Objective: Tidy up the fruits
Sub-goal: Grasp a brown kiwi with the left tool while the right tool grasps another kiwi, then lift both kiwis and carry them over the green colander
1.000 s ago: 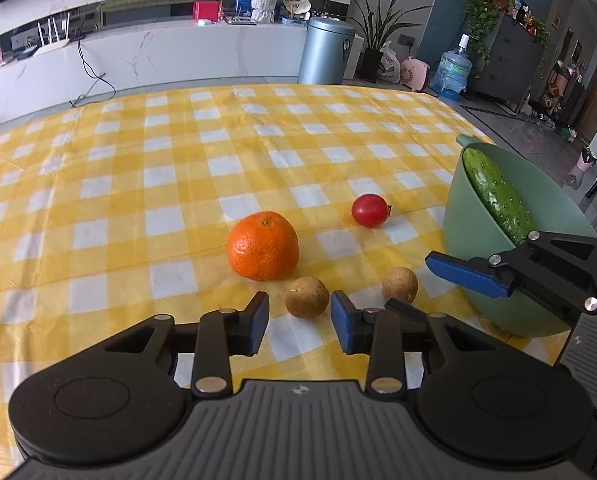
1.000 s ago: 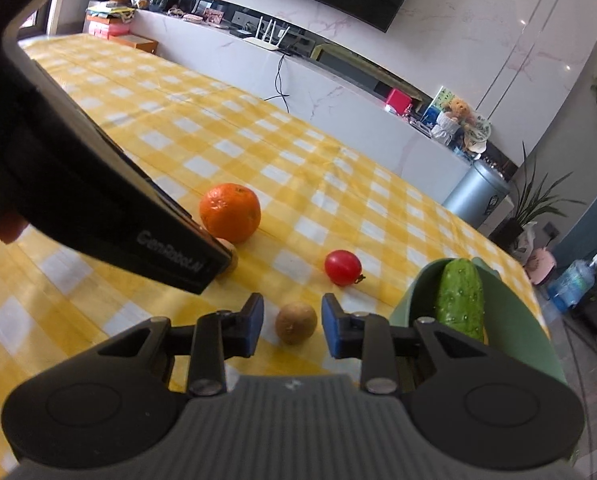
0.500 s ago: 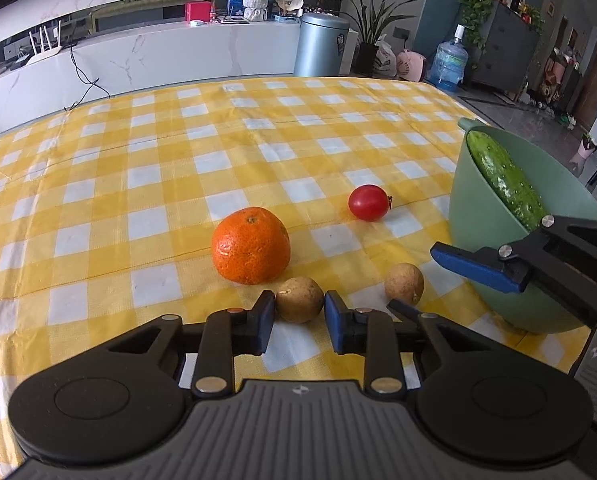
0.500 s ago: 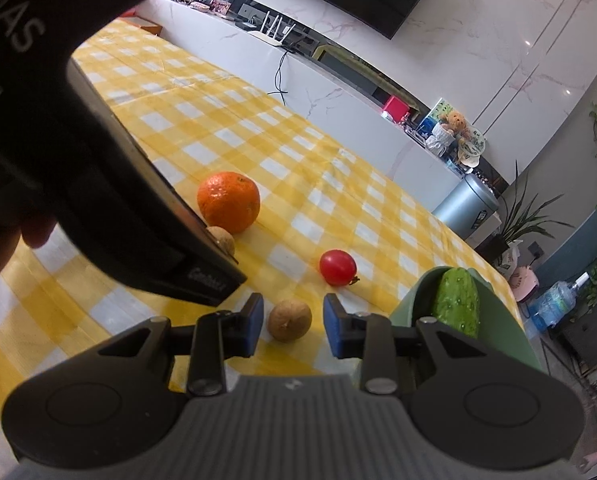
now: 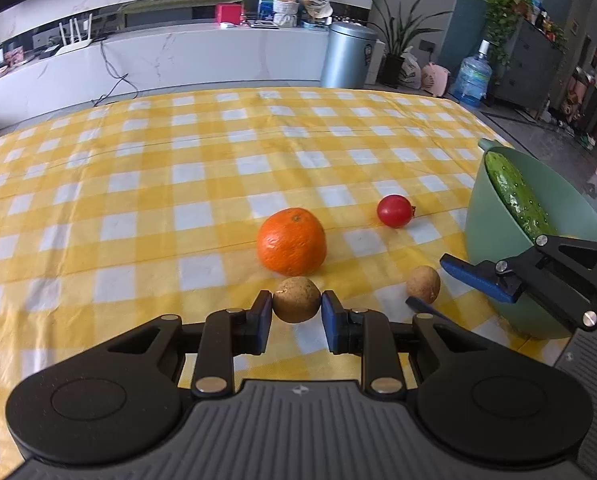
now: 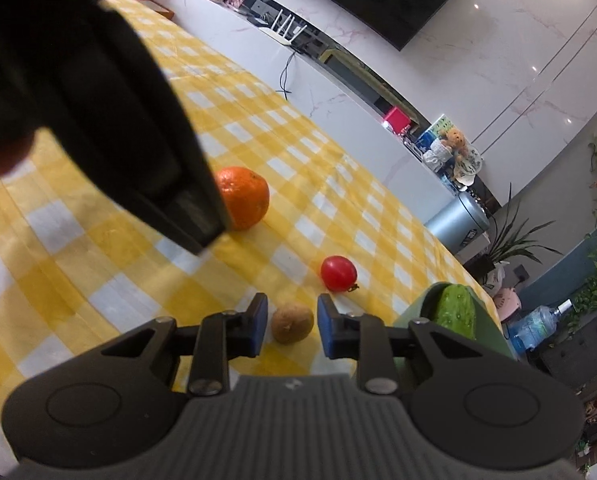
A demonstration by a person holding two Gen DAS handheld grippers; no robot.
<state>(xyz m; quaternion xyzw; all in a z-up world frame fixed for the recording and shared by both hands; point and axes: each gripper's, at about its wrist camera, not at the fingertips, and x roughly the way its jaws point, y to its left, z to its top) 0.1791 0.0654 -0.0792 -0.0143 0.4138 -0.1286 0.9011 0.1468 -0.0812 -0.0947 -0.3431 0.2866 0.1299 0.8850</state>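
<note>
Grasp step in hand: one brown fruit on the tabletop, in front of the orange, is pinched by the left claw. A second brown fruit sits between the right claw pads, gap visible, jaws closing. Next, lift and carry to the green bowl holding a cucumber, clearing its rim.

Brown fruit between right claw pads
</note>
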